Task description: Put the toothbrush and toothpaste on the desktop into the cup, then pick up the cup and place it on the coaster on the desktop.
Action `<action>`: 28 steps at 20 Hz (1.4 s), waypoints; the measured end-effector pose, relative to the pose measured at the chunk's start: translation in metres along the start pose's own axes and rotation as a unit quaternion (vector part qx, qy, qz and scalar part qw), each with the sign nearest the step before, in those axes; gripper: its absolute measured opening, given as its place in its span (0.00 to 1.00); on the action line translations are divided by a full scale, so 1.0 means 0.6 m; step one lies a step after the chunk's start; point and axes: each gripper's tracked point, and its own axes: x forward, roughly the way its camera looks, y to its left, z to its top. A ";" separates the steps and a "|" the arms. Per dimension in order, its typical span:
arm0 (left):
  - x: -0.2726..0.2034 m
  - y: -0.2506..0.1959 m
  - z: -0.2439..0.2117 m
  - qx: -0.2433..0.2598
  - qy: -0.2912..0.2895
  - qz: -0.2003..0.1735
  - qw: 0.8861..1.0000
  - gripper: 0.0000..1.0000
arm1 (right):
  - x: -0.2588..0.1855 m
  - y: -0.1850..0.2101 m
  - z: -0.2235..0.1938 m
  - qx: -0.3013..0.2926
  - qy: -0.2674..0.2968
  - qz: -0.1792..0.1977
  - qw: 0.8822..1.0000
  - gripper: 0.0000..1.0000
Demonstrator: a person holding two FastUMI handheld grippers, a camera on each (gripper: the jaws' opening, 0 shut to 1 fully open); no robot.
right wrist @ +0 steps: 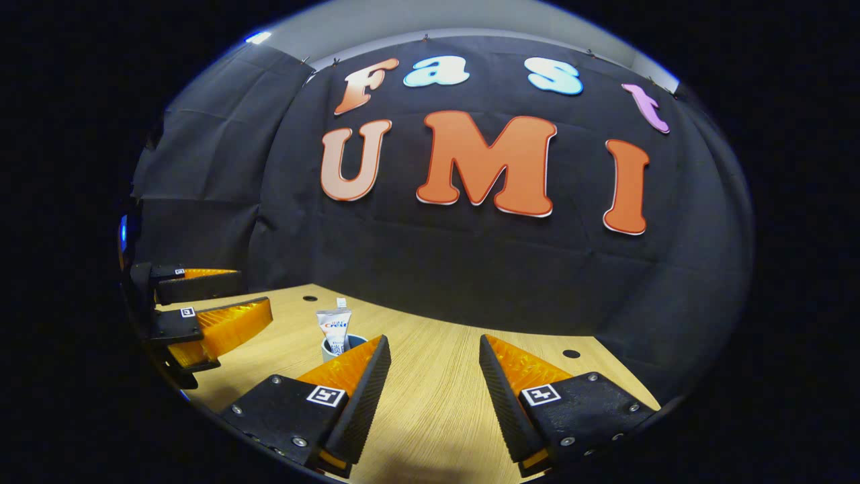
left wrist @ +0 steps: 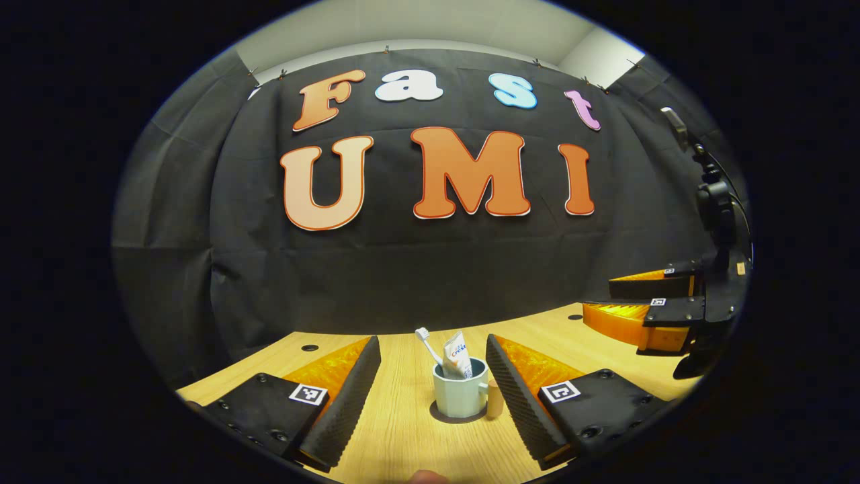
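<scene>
Cup: pale grey-green ceramic mug [left wrist: 459, 395], lower centre, toothbrush [left wrist: 428, 343] and toothpaste tube [left wrist: 457, 355] inside, seemingly on the dark coaster [left wrist: 440, 416].
Left gripper [left wrist: 433, 383]: fingers wide apart, empty.
Right gripper [right wrist: 435, 384]: wide apart, empty.
Next: likely just withdraw.

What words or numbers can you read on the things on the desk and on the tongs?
toothpaste tube: printed label, too small and blurred to read with certainty.
square tags: black-and-white patterns, no words.
cup: no text.
toothbrush: no text.
</scene>
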 end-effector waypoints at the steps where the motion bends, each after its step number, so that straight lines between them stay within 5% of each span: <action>1: -0.004 0.000 0.001 0.001 -0.003 0.002 1.000 1.00 | -0.008 -0.003 0.001 0.001 -0.009 -0.004 1.000 0.81; 5: -0.015 -0.006 0.011 0.000 -0.019 0.012 1.000 0.96 | -0.027 -0.025 -0.008 -0.001 -0.027 -0.029 0.999 0.82; 28: 0.004 -0.066 0.034 -0.006 -0.063 0.041 0.997 0.96 | -0.026 -0.085 0.016 0.034 -0.066 -0.027 0.997 0.95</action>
